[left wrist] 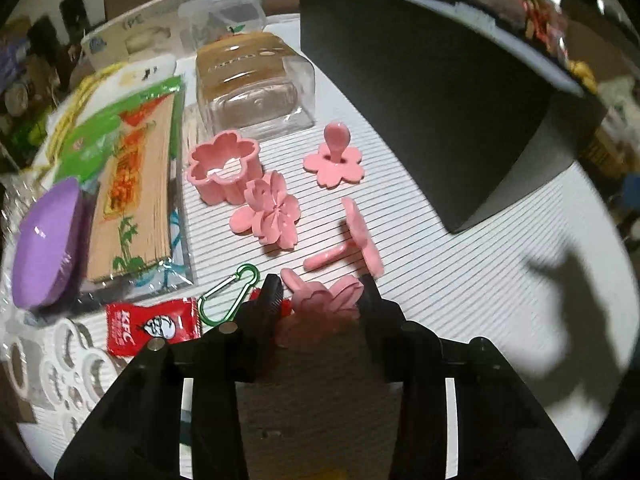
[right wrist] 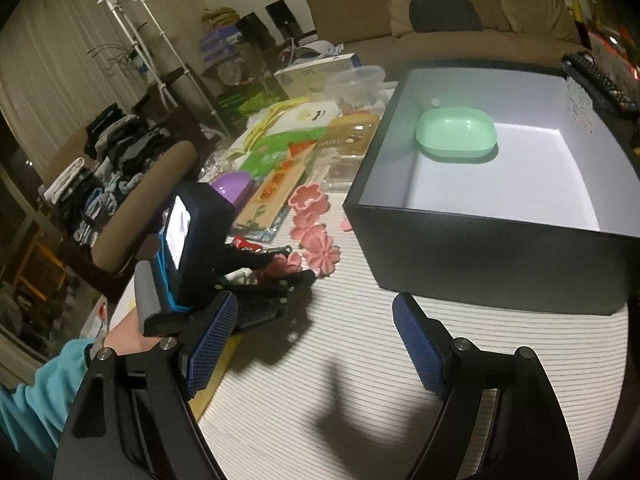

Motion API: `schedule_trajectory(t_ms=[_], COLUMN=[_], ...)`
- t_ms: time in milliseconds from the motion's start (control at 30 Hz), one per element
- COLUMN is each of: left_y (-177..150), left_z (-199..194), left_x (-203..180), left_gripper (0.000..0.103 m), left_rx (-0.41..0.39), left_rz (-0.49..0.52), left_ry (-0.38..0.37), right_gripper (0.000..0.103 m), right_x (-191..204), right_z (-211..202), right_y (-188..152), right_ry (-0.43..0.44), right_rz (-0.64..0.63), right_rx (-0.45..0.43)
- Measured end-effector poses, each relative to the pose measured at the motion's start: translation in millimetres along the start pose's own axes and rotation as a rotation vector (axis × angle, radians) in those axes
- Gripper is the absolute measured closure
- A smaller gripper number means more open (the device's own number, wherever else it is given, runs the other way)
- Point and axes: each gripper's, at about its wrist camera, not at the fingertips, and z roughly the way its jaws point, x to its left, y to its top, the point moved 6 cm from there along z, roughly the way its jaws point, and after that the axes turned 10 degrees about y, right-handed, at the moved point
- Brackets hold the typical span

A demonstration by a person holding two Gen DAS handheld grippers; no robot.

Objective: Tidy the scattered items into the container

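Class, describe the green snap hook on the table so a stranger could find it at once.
Start at the big black box, then cross the striped mat toward the left gripper. Just left of its fingertips, beside the red KFC sachet, lies the carabiner. It alone is a thin green metal loop among pink plastic flowers.

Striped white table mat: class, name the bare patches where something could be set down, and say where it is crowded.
Bare: the striped white table mat before the black cardboard box, and the box floor beside the mint-green plastic dish. Crowded: pink flower-shaped moulds and the bamboo skewer packet at the left gripper.
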Motion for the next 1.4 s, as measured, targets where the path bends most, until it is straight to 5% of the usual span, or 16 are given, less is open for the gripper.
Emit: schedule_trajectory(t_ms=[100, 300, 533, 900, 933, 1033, 1133, 1200, 1400], left_y=[6.9, 34.5, 45.8, 42.2, 43.0, 44.2, 44.3, 45.0, 49.3], left_z=[-21.8, -95.3, -99.8, -104.1, -104.4, -104.4, -102.5, -101.7, -98.4], left_x=[15.7, 85.6, 137.2, 127.0, 126.8, 123.8, 121.3, 120.0, 111.7], left_gripper=[0.066, 0.066, 0.066, 0.066, 0.066, 0.066, 0.066, 0.066, 0.066], left_rx=[0.005, -0.167, -0.189, -0.194, -0.195, -0.197, -0.191, -0.19, -0.183], left_rz=[-0.067, -0.233, -0.361, -0.351, -0.352, -0.349, -0.345, -0.342, -0.335], left_ry=[-0.059, -0.061, -0.072, -0.096, -0.099, -0.102, -0.103, -0.104, -0.142], right_gripper=[0.02, 0.021, 0.021, 0.023, 0.025, 0.056, 0.067, 0.088, 0.094], right_x=[4.1, 20.9, 18.4, 17.0, 16.5, 10.0, 2.3, -0.5, -3.2], right_z=[13.8, 60.1, 117.6, 153.5, 154.1, 160.5, 161.2, 157.7, 128.2], right_y=[-3.3, -4.6, -0.1, -1.5, -1.0, 0.5, 2.4, 1.8, -5.6], right_ry=[0.031, 0.087, -0.101, -0.266, -0.266, -0.313, -0.327, -0.318, -0.271], right_rz=[0.012, -0.029, -0.178, -0.366, -0.343, -0.283, -0.249, -0.238, -0.236], right_rx=[0.022, 0.049, -0.046, -0.017, -0.015, 0.023, 0.035, 0.04, 0.038])
